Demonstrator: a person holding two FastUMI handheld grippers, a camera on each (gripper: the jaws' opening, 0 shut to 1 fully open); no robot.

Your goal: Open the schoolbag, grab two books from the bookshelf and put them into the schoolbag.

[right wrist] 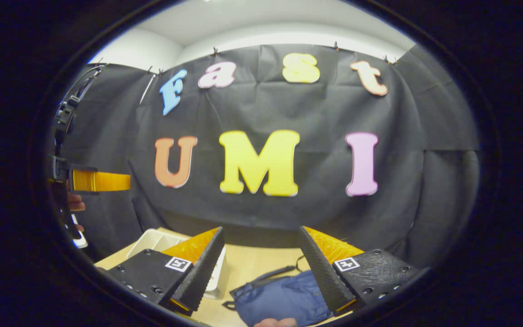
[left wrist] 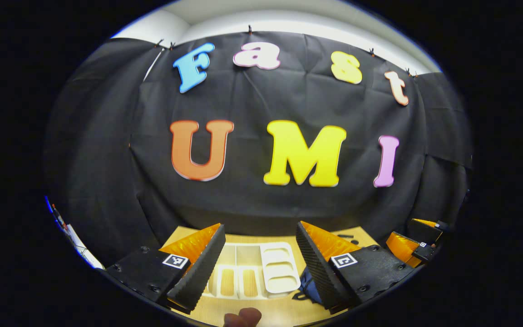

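Left gripper [left wrist: 259, 254]: we hold it released, jaws spread wide with nothing between them, raised above the table [left wrist: 261, 313] and looking toward the back wall.
Right gripper [right wrist: 261, 256]: likewise released and empty, hovering over the table's near part; in the left gripper view we see it at the far right [left wrist: 418, 243], well apart from the left one.
Schoolbag [right wrist: 284, 299]: the blue bag lies flat on the table just beyond and below our right fingers, its dark strap [right wrist: 270, 274] trailing toward the back edge. In the left gripper view a blue corner of it [left wrist: 309, 284] peeks out beside the right-hand finger.
Bookshelf [left wrist: 254, 268]: we take the white slotted rack near the table's back edge to be the shelf; two tan shapes in its near slots may be the books, though we cannot tell for sure. In the right gripper view its white edge [right wrist: 152, 240] sits toward the back left of the table.
Step in hand: we judge it to be opening the schoolbag, since both grippers are empty.
How to do it well: we lower the right gripper onto the bag's top edge, find the zipper pull, which we cannot make out yet, and pin the fabric with the left gripper so the soft bag does not drag along.
Risk: the loose strap may snag a finger.
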